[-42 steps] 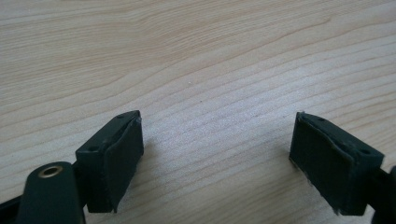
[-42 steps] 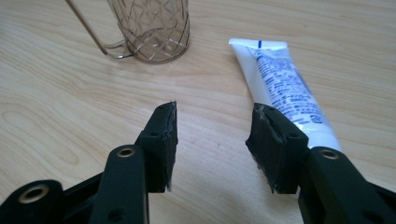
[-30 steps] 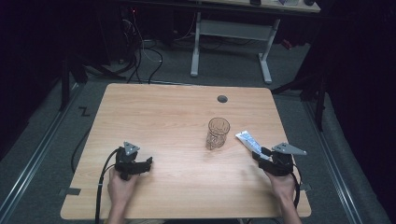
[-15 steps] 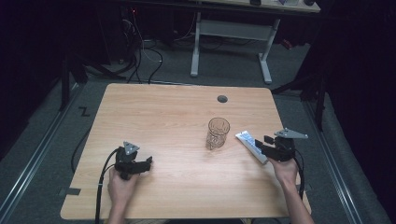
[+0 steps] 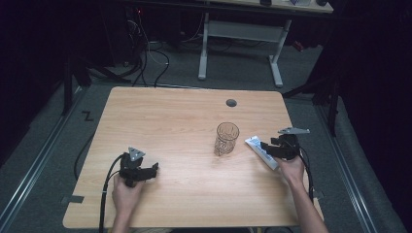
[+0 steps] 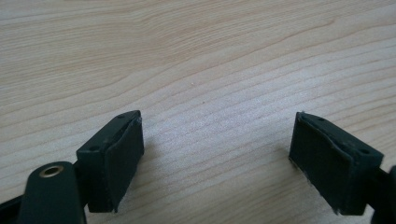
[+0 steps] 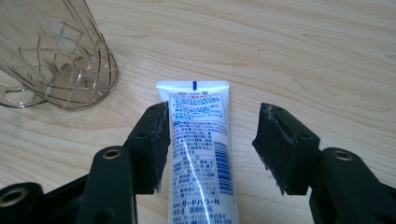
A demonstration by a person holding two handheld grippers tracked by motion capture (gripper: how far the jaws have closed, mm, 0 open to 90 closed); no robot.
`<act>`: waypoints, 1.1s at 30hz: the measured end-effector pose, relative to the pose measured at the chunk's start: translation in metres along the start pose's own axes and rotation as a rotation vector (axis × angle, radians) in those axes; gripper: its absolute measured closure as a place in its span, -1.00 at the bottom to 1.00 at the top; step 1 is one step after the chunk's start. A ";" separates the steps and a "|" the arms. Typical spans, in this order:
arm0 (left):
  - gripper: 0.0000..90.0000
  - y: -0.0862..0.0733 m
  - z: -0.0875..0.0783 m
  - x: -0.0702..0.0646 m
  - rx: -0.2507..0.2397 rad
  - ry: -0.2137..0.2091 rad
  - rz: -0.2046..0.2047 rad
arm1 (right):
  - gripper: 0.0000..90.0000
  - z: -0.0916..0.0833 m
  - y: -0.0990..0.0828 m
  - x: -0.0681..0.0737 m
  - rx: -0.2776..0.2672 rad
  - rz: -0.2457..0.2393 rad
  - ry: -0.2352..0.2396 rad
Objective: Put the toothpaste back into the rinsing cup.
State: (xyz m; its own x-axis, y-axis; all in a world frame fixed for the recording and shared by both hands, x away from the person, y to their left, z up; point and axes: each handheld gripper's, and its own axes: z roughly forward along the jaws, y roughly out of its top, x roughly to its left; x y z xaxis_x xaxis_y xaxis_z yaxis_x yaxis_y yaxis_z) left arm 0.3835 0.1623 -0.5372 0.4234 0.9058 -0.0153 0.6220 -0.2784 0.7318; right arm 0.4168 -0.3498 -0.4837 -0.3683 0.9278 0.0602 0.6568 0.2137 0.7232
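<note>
Now the right gripper (image 7: 210, 144) has slid toward ten o'clock, its jaws just widened astride the white plastic tube (image 7: 201, 154), unclamped; a grasp seems next. Left gripper (image 6: 217, 158) rests apart on the wooden bench (image 5: 170, 116).

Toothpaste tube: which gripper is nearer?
Right. The right gripper straddles the toothpaste tube, jaws open either side. The left gripper sits across the table, beyond the clear cup.

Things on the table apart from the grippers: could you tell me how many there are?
2. A clear cup stands right of the table's centre. A white tube lies just right of the cup, between the right gripper's open jaws.
</note>
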 end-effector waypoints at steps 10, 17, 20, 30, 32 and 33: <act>-0.61 0.000 0.000 0.000 0.000 -0.001 0.000 | -0.08 0.013 0.004 0.004 0.078 -0.043 0.005; -0.61 0.000 0.000 0.000 0.000 -0.001 0.000 | -0.10 0.020 0.013 0.006 0.141 -0.078 -0.001; -0.61 0.000 0.000 0.000 0.000 -0.001 0.000 | -0.12 0.024 0.016 0.008 0.175 -0.087 -0.005; -0.61 0.000 0.000 0.000 0.000 -0.001 0.000 | -0.16 0.038 0.029 0.014 0.270 -0.134 -0.024; -0.61 0.000 0.000 0.000 0.000 -0.001 0.000 | -0.15 0.041 0.030 0.015 0.285 -0.135 -0.022; -0.61 0.000 0.000 0.000 -0.001 -0.002 -0.001 | -0.15 0.043 0.031 0.015 0.304 -0.139 -0.024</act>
State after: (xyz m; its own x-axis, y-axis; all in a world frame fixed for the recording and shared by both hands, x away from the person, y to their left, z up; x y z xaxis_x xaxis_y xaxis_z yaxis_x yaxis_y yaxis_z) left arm 0.3836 0.1625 -0.5372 0.4239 0.9055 -0.0169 0.6220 -0.2775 0.7322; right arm 0.4599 -0.3161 -0.4893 -0.4548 0.8895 -0.0429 0.7690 0.4166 0.4849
